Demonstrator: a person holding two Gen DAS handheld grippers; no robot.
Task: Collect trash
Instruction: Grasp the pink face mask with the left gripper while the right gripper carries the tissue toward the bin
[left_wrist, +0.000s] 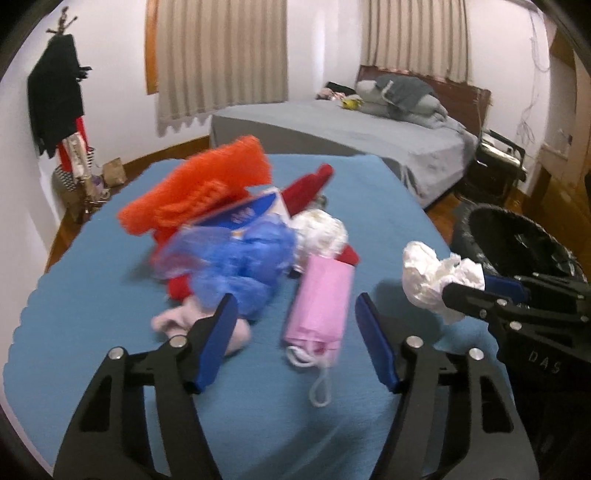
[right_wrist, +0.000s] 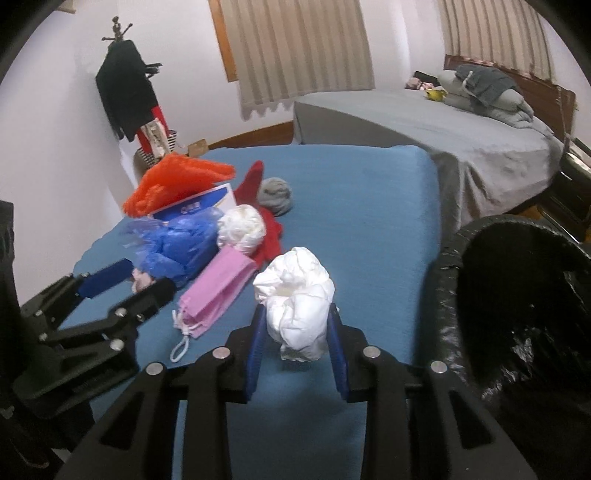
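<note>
My right gripper (right_wrist: 295, 310) is shut on a crumpled white paper wad (right_wrist: 295, 295), held above the blue bed cover (right_wrist: 351, 206) beside the black-lined trash bin (right_wrist: 517, 295). In the left wrist view the wad (left_wrist: 428, 273) sticks out of the right gripper (left_wrist: 469, 284), just left of the bin (left_wrist: 517, 236). My left gripper (left_wrist: 295, 306) stands open, with a pink pack (left_wrist: 317, 302) with white loops lying between its fingertips, untouched. Behind it lie a blue plastic bag (left_wrist: 240, 258) and a white crumpled ball (left_wrist: 321, 232).
Further back on the cover lie an orange knit (left_wrist: 207, 184), a red cloth (left_wrist: 306, 188), a blue-white box (left_wrist: 251, 210), a pale pink sock (left_wrist: 173, 321) and a grey ball (right_wrist: 275, 195). A grey bed (left_wrist: 351, 129) stands behind, a coat stand (left_wrist: 59, 103) at the left wall.
</note>
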